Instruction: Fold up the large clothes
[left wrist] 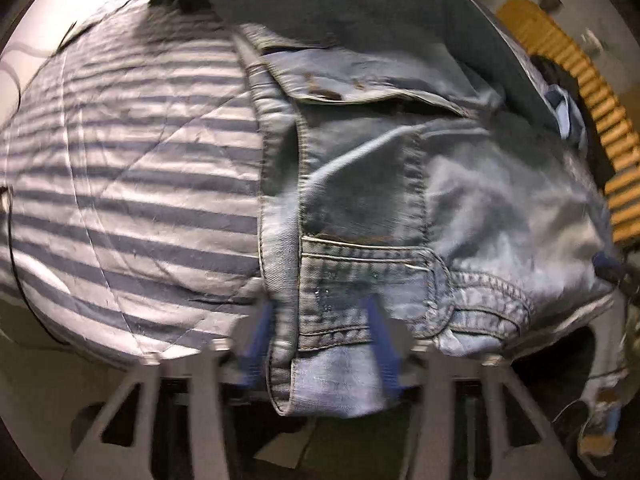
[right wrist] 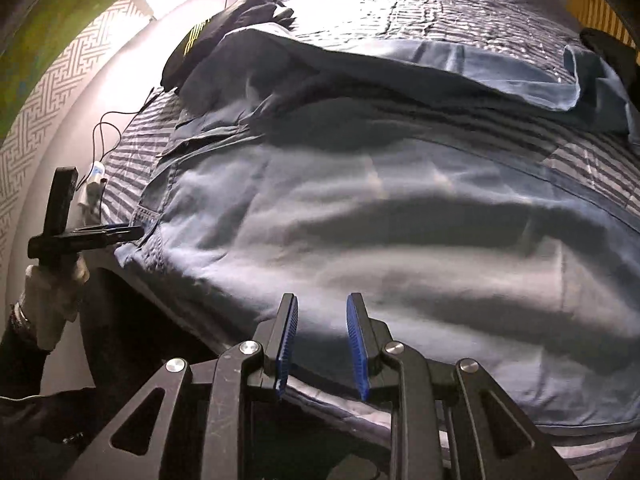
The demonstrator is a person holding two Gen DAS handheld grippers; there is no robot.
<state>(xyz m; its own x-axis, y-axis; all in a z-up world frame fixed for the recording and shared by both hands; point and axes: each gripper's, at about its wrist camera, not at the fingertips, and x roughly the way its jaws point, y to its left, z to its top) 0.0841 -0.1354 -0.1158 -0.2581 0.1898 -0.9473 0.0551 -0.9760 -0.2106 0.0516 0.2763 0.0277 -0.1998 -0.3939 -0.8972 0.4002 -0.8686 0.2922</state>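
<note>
A large light-blue denim garment point(left wrist: 400, 184) lies spread across a striped bedspread point(left wrist: 120, 184). In the left wrist view its seamed corner sits between the blue pads of my left gripper point(left wrist: 318, 344), which is shut on it at the bed's near edge. From the right wrist view the same garment point(right wrist: 380, 240) covers most of the bed, and the left gripper point(right wrist: 128, 233) pinches its left corner. My right gripper point(right wrist: 322, 346) hangs open just above the garment's near edge, with nothing between its fingers.
A pile of dark clothes point(right wrist: 224, 28) lies at the bed's far left. A cable and white plug point(right wrist: 94, 178) rest by the left edge near the wall. A gloved hand point(right wrist: 56, 288) holds the left gripper. A slatted wooden panel point(left wrist: 600, 120) stands to the right.
</note>
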